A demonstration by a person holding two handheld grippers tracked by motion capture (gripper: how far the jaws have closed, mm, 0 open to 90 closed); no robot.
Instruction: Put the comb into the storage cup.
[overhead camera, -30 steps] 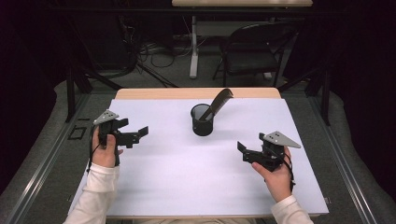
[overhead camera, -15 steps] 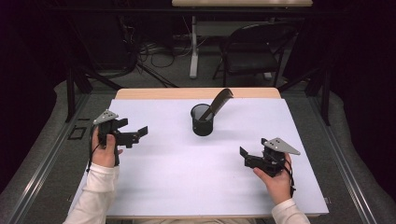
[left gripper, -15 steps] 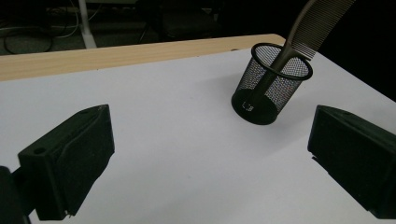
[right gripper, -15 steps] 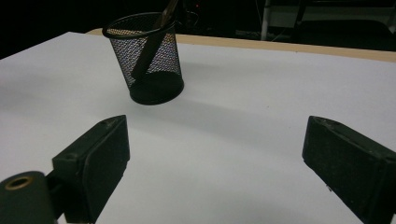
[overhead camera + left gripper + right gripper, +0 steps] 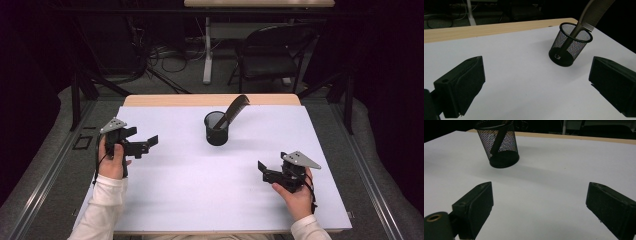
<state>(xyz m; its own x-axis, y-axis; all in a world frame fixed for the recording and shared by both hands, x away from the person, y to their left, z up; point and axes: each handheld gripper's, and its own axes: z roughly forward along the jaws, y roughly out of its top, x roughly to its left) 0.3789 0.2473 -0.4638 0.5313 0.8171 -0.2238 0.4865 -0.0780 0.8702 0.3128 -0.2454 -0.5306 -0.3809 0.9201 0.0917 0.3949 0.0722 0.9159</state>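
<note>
White table [image 5: 200,200]; comb [image 5: 235,107] leans in mesh cup [image 5: 216,131]. My left gripper [image 5: 150,142] and right gripper [image 5: 264,169] both gape empty, well apart from it.

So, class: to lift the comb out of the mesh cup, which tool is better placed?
Probably the left tool: it sits open, pointing at the mesh cup, level with it. The comb leans away rightwards. The right tool, also open, sits nearer the person.

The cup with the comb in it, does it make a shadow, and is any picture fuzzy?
High view: the mesh cup casts a faint shadow to its right. Right gripper view: a soft shadow spreads on the table by the cup. Left gripper view: the near jaws look blurry, the comb sharper.
</note>
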